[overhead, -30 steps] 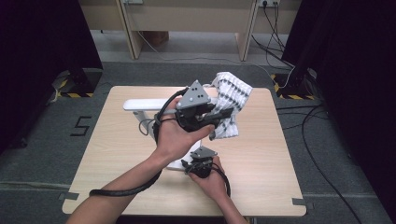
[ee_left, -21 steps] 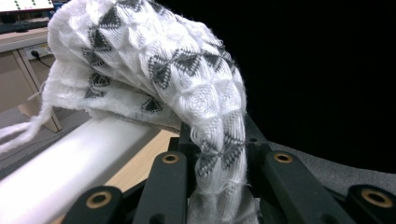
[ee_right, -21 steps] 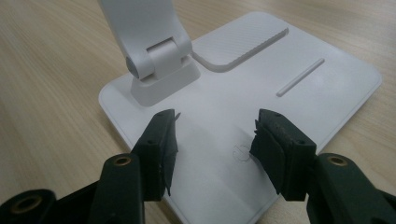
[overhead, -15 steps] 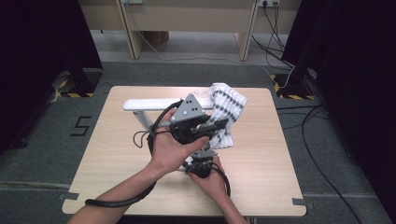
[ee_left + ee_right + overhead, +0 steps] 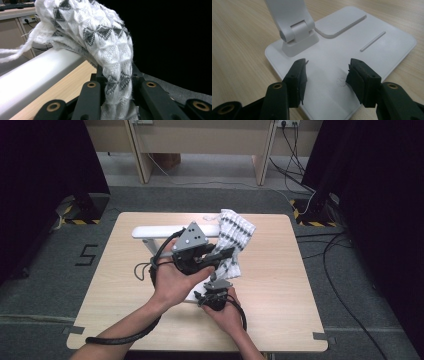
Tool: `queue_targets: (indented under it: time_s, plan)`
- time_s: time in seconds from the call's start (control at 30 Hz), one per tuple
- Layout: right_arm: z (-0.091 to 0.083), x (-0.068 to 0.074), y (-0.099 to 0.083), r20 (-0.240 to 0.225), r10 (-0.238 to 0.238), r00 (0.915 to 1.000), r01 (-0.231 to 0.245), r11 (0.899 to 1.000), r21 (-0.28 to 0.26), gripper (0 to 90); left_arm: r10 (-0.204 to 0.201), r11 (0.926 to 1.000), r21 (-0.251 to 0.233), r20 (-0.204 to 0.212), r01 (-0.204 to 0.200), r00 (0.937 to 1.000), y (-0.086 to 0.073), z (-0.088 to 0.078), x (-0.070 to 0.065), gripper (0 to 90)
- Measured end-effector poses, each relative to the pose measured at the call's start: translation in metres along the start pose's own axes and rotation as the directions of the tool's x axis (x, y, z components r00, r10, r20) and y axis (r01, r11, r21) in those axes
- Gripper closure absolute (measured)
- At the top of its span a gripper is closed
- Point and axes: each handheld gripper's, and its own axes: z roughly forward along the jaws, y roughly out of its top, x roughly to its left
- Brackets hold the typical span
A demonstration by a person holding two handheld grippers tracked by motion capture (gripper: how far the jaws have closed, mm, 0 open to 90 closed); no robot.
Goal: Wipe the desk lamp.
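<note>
A white knitted cloth with grey triangles (image 5: 236, 232) (image 5: 105, 42) is draped over the right end of a white desk lamp's long head (image 5: 155, 231) (image 5: 32, 77). My left gripper (image 5: 226, 255) (image 5: 117, 85) is shut on the cloth's lower end, which is bunched between its jaws. My right gripper (image 5: 212, 289) (image 5: 327, 75) is open, low over the lamp's flat white base (image 5: 367, 50). Nothing lies between its jaws; the round power mark (image 5: 340, 81) on the base shows in the gap. The lamp's hinge (image 5: 295, 32) stands just beyond.
The lamp stands on a light wooden table (image 5: 280, 280) with free room on the right and left sides. Black cables trail from both grippers (image 5: 145, 270). Beyond the table are a floor with cables (image 5: 310, 240) and a wooden bench.
My left hand has come a little toward the person and lower, drawing the cloth's end along with it. The right gripper has stayed over the lamp base.
</note>
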Motion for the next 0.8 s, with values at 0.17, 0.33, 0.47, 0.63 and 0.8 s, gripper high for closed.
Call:
queue_targets:
  time_s: [0.17,0.33,0.47,0.63,0.8]
  plan:
    - [0.000,0.000,0.000,0.000,0.000,1.0000,0.000,1.000,0.000,48.8,-0.003,1.0000,-0.004,-0.012,0.003,0.9999,-0.004,-0.005,0.004,76.5]
    - [0.000,0.000,0.000,0.001,0.000,1.0000,0.000,1.000,0.000,48.8,-0.013,0.9999,-0.004,-0.025,0.013,0.9996,-0.008,-0.011,0.009,76.5]
    - [0.000,0.000,0.000,0.001,-0.002,1.0000,0.002,1.000,0.000,48.9,-0.021,0.9998,-0.005,-0.036,0.021,0.9991,-0.011,-0.016,0.014,76.5]
    - [0.000,0.000,0.000,0.002,-0.003,1.0000,0.003,1.000,-0.001,48.9,-0.031,0.9995,-0.005,-0.050,0.031,0.9983,-0.017,-0.022,0.019,76.6]
    - [0.000,0.000,0.000,0.003,-0.003,1.0000,0.003,1.000,-0.001,48.9,-0.036,0.9994,-0.005,-0.063,0.035,0.9974,-0.022,-0.026,0.023,76.6]
